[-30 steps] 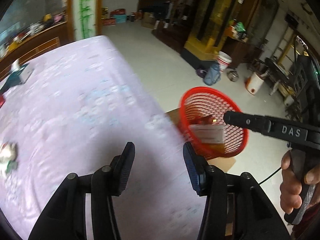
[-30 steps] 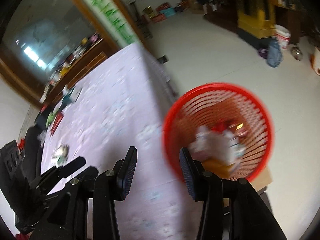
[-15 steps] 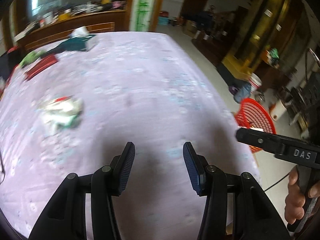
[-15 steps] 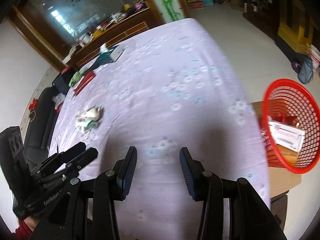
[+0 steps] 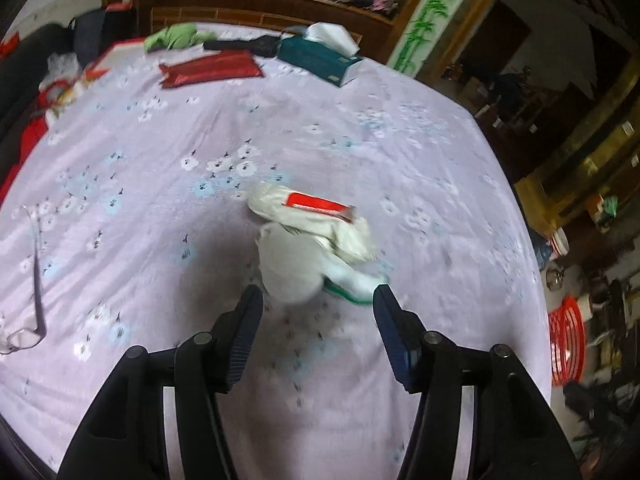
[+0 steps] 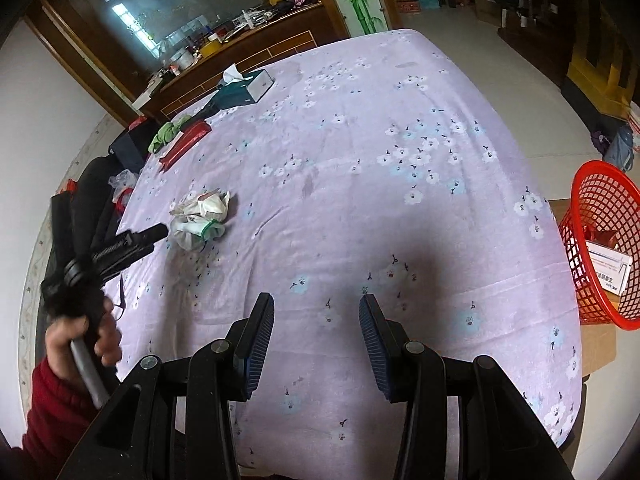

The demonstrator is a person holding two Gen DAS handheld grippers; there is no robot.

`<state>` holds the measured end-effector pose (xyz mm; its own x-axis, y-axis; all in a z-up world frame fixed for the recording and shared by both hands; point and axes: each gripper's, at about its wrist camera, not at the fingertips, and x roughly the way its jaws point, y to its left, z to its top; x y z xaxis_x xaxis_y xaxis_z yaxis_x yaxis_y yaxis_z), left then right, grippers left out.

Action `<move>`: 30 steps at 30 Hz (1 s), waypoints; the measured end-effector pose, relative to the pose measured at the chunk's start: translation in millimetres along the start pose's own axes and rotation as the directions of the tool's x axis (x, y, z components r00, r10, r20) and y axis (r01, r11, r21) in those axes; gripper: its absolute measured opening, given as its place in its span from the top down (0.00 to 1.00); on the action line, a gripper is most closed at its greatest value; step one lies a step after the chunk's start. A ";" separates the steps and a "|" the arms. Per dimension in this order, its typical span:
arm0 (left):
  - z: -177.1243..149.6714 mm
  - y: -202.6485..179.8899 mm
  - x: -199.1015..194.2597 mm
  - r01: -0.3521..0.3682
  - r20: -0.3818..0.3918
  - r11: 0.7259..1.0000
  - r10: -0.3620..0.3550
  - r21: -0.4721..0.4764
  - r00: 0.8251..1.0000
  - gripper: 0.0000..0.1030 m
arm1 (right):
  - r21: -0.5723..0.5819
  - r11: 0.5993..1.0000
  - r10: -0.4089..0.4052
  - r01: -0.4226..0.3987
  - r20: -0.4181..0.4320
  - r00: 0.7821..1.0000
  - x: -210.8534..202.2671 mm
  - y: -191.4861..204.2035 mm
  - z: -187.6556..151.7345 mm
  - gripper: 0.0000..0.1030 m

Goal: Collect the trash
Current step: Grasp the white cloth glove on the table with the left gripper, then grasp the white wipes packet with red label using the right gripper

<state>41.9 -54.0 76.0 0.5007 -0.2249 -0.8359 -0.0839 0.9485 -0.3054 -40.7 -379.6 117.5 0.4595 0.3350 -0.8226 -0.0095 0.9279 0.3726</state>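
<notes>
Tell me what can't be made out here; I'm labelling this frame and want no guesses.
- Trash bundle: left wrist view, motion blur hides what the wrappers are; small in the right wrist view.
- Red basket: right wrist view, frame edge and its own mesh wall hide most contents; only a white box shows.
- Glasses: left wrist view, cut by the left edge.

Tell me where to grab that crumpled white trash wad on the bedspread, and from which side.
Grip the crumpled white trash wad across its rounded near bulge, coming straight ahead and down with the left gripper. Its open jaws already flank that lump, which looks soft and compressible. Avoid the loose red-labelled wrapper on top; it would likely slip off.
</notes>
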 end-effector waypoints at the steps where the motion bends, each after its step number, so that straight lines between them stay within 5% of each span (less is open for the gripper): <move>1: 2.4 1.6 6.0 0.016 -0.010 1.000 -0.016 -0.003 1.000 0.42 | 0.003 1.000 -0.005 0.005 0.003 1.000 -0.4 1.1 0.9 0.54; 6: 10.3 5.9 50.1 -0.005 -0.063 1.000 0.005 0.003 0.998 0.43 | -0.010 1.000 -0.020 0.020 0.011 1.000 -3.6 10.2 7.4 0.54; 14: 2.3 21.8 44.9 0.010 -0.019 0.998 -0.009 0.055 1.000 0.79 | -0.103 0.995 -0.001 0.001 -0.003 1.000 20.5 53.9 32.6 0.54; 23: -38.1 52.7 -19.3 0.003 0.030 0.995 -0.006 0.098 1.000 0.79 | -0.294 0.946 0.122 -0.138 -0.072 0.990 108.5 140.9 86.6 0.51; 30: -58.2 68.7 -53.9 -0.037 0.066 0.992 0.029 0.117 0.997 0.79 | -0.250 0.941 0.193 -0.227 -0.154 0.969 202.0 168.0 130.3 0.49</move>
<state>-41.0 10.3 73.5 0.5536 -0.1817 -0.8127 -0.0009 0.9758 -0.2188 166.2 -177.3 69.9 0.3067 0.5287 -0.7915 -0.3352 0.8383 0.4300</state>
